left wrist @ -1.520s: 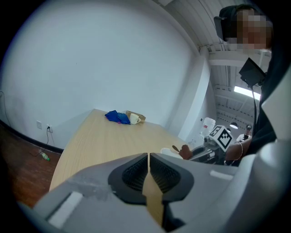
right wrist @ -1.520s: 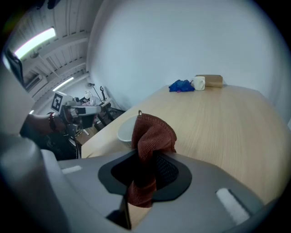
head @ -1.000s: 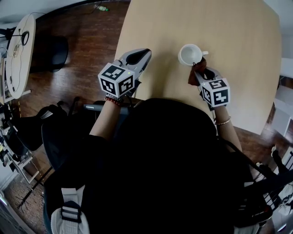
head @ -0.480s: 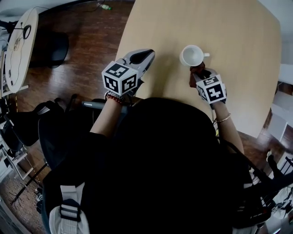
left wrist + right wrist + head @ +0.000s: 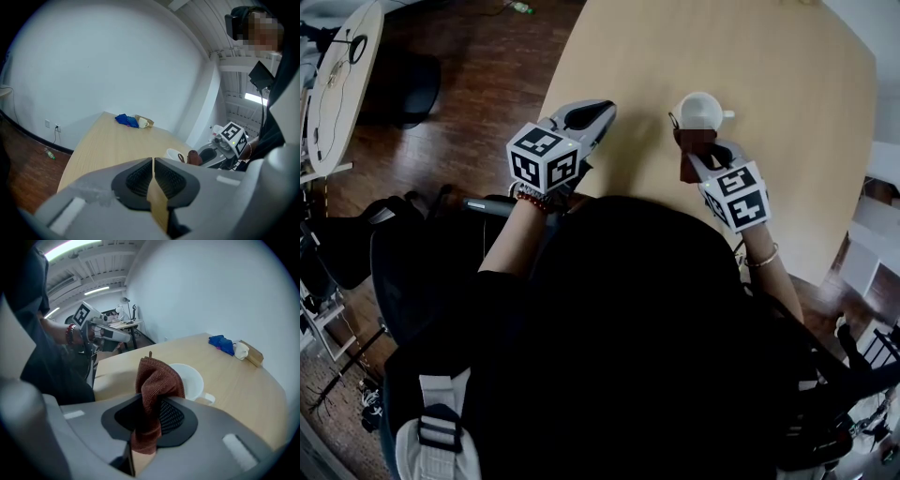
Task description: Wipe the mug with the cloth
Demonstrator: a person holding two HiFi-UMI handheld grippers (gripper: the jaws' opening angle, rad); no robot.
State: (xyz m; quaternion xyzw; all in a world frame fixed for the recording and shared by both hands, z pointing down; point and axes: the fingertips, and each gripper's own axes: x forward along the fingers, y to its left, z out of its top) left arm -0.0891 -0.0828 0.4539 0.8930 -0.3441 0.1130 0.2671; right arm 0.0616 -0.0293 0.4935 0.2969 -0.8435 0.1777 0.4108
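A white mug (image 5: pixel 700 111) (image 5: pixel 188 381) (image 5: pixel 174 154) stands upright on the light wooden table (image 5: pixel 787 66), handle toward the right. My right gripper (image 5: pixel 705 157) (image 5: pixel 151 416) is shut on a brown cloth (image 5: pixel 156 383) (image 5: pixel 689 155) (image 5: pixel 192 157), which sticks up between its jaws just in front of the mug's near side. Whether the cloth touches the mug I cannot tell. My left gripper (image 5: pixel 598 114) (image 5: pixel 153 169) hovers over the table's left edge, shut with nothing between its pads, well left of the mug.
At the table's far end lie a blue cloth (image 5: pixel 223 344) (image 5: pixel 126 120), a second white cup (image 5: pixel 241 350) (image 5: pixel 143 123) and a cardboard piece (image 5: pixel 253 353). A round side table (image 5: pixel 333 89) and dark chairs stand on the wooden floor (image 5: pixel 478 75) to the left.
The right gripper with the cloth has shifted slightly left along the mug's near side. The left gripper has stayed put.
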